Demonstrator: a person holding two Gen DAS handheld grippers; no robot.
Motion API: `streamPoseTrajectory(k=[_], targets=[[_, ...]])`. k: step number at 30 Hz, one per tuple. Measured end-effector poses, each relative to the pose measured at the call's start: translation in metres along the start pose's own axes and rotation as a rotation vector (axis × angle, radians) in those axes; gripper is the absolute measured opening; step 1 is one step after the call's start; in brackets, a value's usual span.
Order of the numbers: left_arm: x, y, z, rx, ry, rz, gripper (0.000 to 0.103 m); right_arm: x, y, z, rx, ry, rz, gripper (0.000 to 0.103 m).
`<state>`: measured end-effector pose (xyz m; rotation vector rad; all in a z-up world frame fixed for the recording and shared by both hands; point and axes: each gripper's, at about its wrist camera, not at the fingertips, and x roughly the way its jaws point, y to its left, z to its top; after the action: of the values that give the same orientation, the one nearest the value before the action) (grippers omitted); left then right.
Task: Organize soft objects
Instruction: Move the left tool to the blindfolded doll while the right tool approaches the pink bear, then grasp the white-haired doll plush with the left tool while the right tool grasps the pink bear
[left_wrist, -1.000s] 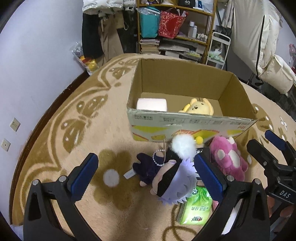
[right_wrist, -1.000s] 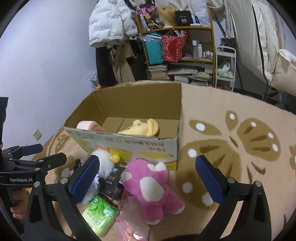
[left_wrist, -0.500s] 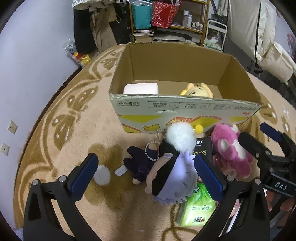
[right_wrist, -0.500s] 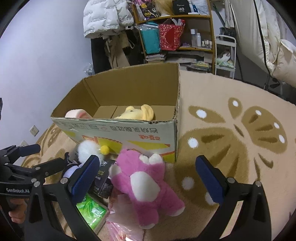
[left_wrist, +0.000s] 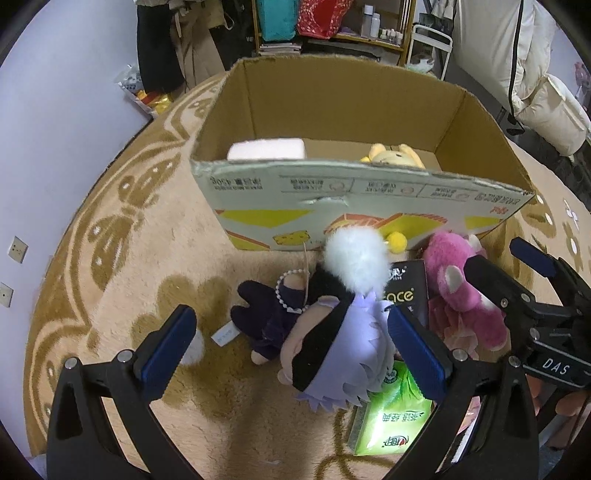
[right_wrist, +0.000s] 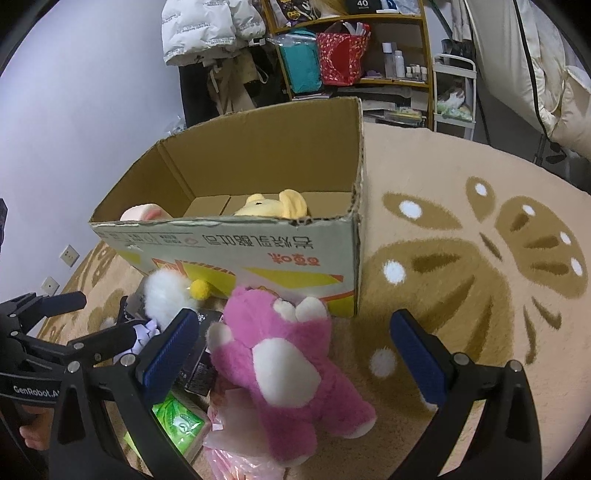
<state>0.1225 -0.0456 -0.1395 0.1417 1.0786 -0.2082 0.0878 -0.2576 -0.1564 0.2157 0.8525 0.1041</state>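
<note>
An open cardboard box (left_wrist: 354, 199) stands on the carpet and holds a yellow plush (left_wrist: 395, 155) and a pale foam block (left_wrist: 266, 149). In front of it lie a purple-haired doll (left_wrist: 332, 350) with a white pompom (left_wrist: 356, 262), and a pink plush bear (right_wrist: 284, 365), also in the left wrist view (left_wrist: 461, 291). My left gripper (left_wrist: 291, 350) is open, its fingers either side of the doll. My right gripper (right_wrist: 295, 354) is open, straddling the pink bear. The box also shows in the right wrist view (right_wrist: 258, 251).
A green tissue pack (left_wrist: 391, 417), a black packet (left_wrist: 406, 291) and a pink plastic bag (right_wrist: 236, 454) lie among the toys. A cluttered shelf (right_wrist: 351, 48) and hanging clothes stand behind the box. A patterned tan carpet (right_wrist: 480, 258) extends to the right.
Both grippers have moved forward and down toward the toys; the box and toys loom larger. Both stay open and hold nothing.
</note>
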Motion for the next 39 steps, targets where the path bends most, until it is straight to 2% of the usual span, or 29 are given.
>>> streamPoseTrajectory(k=[12,39], targets=[[0.015,-0.005,-0.007,-0.003,0.062,-0.025,0.102,0.011,-0.005,-0.005,0.013,0.045,0.002,0.103],[0.019,-0.007,-0.007,-0.005,0.087,-0.101,0.102,0.017,-0.018,-0.006,0.075,0.071,0.072,0.103]])
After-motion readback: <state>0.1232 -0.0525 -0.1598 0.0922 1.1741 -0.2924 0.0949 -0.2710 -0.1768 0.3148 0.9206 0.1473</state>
